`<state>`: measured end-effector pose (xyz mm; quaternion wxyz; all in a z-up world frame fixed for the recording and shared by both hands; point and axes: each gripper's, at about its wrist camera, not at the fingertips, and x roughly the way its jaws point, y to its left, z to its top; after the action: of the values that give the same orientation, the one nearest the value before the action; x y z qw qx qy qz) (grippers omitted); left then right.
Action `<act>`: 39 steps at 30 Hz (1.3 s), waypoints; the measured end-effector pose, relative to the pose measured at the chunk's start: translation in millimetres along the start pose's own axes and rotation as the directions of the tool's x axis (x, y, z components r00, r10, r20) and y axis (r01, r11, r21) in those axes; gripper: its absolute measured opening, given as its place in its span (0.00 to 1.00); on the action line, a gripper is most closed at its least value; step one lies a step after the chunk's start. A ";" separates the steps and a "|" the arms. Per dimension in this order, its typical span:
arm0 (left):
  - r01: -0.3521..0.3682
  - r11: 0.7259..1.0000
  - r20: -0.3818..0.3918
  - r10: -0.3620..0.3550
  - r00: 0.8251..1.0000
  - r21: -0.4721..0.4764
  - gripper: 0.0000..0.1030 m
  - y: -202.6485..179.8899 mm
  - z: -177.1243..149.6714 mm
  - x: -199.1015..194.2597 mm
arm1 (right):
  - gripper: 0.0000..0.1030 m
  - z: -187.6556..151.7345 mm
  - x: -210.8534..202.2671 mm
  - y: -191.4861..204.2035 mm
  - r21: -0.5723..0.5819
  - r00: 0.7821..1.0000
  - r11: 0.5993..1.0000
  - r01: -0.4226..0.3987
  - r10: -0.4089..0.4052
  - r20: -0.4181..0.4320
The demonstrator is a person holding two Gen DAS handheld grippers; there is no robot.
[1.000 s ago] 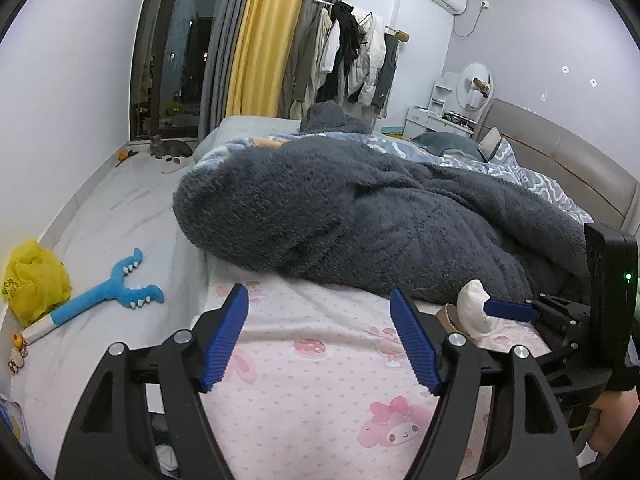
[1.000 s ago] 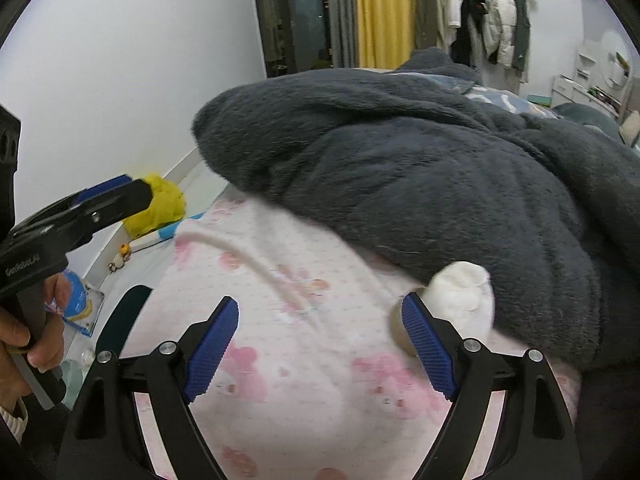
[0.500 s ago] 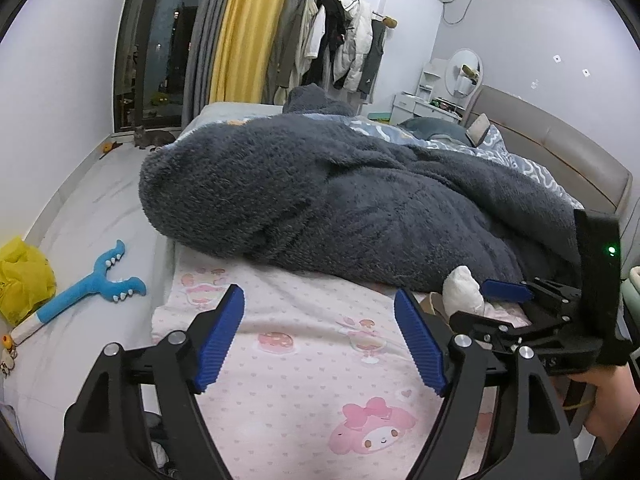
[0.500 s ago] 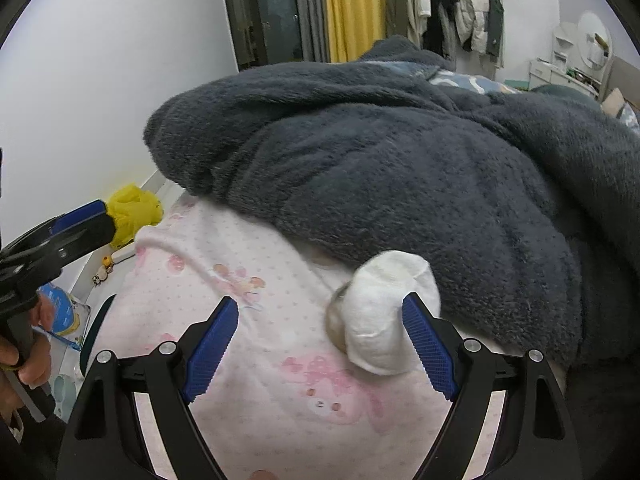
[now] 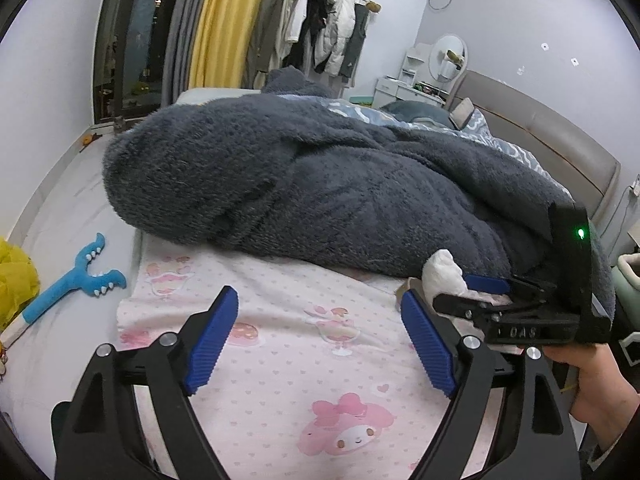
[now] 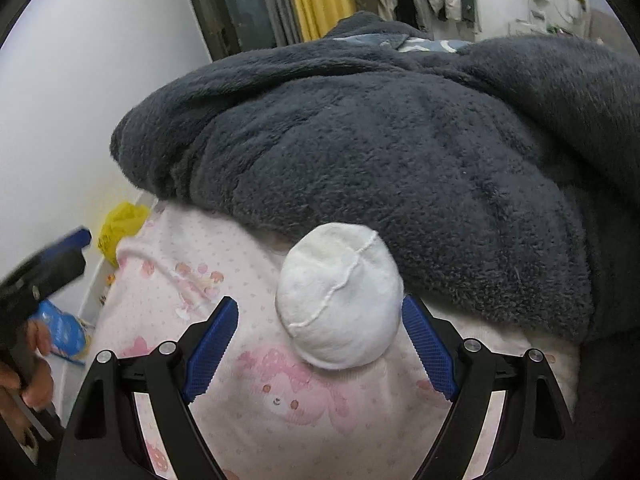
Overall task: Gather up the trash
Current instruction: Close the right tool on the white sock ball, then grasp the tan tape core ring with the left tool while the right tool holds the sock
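Note:
A white rounded wad (image 6: 340,296), like a balled sock or tissue, lies on the pink patterned sheet (image 6: 224,280) at the edge of the dark fleece blanket (image 6: 400,140). My right gripper (image 6: 320,344) is open, its blue pads on either side of the wad's near part, the right pad close to it. In the left wrist view the wad (image 5: 442,276) shows at the right, with the right gripper (image 5: 476,294) at it. My left gripper (image 5: 316,344) is open and empty above the pink sheet (image 5: 280,320).
The fleece blanket (image 5: 320,184) covers most of the bed. On the floor at the left lie a blue toy (image 5: 76,280), a yellow bag (image 5: 16,276) and a blue packet (image 6: 60,332). A headboard (image 5: 552,132) stands at the far right.
My right gripper has moved forward onto the white wad, which now sits between its pads. My left gripper has shifted slightly, still open above the sheet.

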<state>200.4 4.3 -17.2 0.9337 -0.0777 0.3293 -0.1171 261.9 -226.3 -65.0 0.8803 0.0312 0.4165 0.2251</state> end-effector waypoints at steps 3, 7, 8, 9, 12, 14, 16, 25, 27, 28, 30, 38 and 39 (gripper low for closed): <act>0.013 1.000 -0.022 -0.012 1.000 0.021 0.83 -6.6 -2.3 7.5 | 0.77 1.9 3.3 -10.1 0.056 1.000 0.998 -0.031 0.030 0.006; 0.028 0.998 -0.047 -0.025 0.999 0.050 0.84 -16.1 -3.8 19.2 | 0.56 2.4 11.4 -21.1 0.075 0.999 0.997 -0.009 0.012 -0.030; 0.037 0.998 -0.055 -0.035 0.998 0.049 0.84 -18.2 -3.4 22.8 | 0.50 1.9 11.5 -22.8 0.080 0.999 0.997 -0.020 0.023 -0.033; 0.047 0.998 -0.060 -0.044 0.997 0.050 0.84 -21.0 -2.7 26.7 | 0.47 2.1 10.9 -23.9 0.085 0.999 0.996 -0.029 0.032 -0.033; 0.060 0.996 -0.071 -0.056 0.996 0.063 0.85 -31.3 -1.7 36.9 | 0.44 3.3 4.8 -26.4 0.094 0.998 0.994 -0.054 0.057 -0.027; 0.066 0.995 -0.081 -0.060 0.995 0.078 0.85 -39.0 -2.6 44.2 | 0.44 5.0 -2.2 -28.2 0.101 0.997 0.992 -0.074 0.076 -0.017; 0.070 0.994 -0.096 -0.062 0.993 0.087 0.86 -45.6 -5.1 52.2 | 0.44 6.6 -9.1 -30.4 0.107 0.996 0.990 -0.089 0.091 -0.006; 0.067 0.985 -0.162 -0.041 0.986 0.159 0.86 -76.9 -15.6 85.7 | 0.44 8.8 -36.0 -49.6 0.151 0.990 0.979 -0.138 0.136 0.028; 0.062 0.982 -0.171 -0.032 0.985 0.177 0.86 -84.7 -18.3 92.2 | 0.44 7.1 -40.3 -54.0 0.151 0.991 0.979 -0.137 0.134 0.028; 0.060 0.981 -0.173 -0.028 0.984 0.183 0.86 -87.6 -19.6 94.4 | 0.44 5.9 -42.9 -56.7 0.152 0.991 0.979 -0.137 0.134 0.029; 0.051 0.980 -0.180 -0.015 0.983 0.194 0.86 -93.0 -21.4 100.2 | 0.44 3.9 -45.9 -60.8 0.154 0.990 0.978 -0.139 0.136 0.028; 0.033 0.981 -0.198 0.005 0.980 0.192 0.83 -106.2 -21.9 119.4 | 0.44 -5.9 -50.3 -65.6 0.148 0.989 0.978 -0.146 0.145 0.018; 0.031 0.981 -0.203 0.008 0.979 0.191 0.82 -108.3 -21.1 124.0 | 0.44 -7.0 -50.9 -65.7 0.146 0.989 0.978 -0.149 0.148 0.017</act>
<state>262.5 -134.5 -83.4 0.8977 0.0239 0.4093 -0.1612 253.0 -307.7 -48.8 0.8576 0.1275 0.4258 0.2588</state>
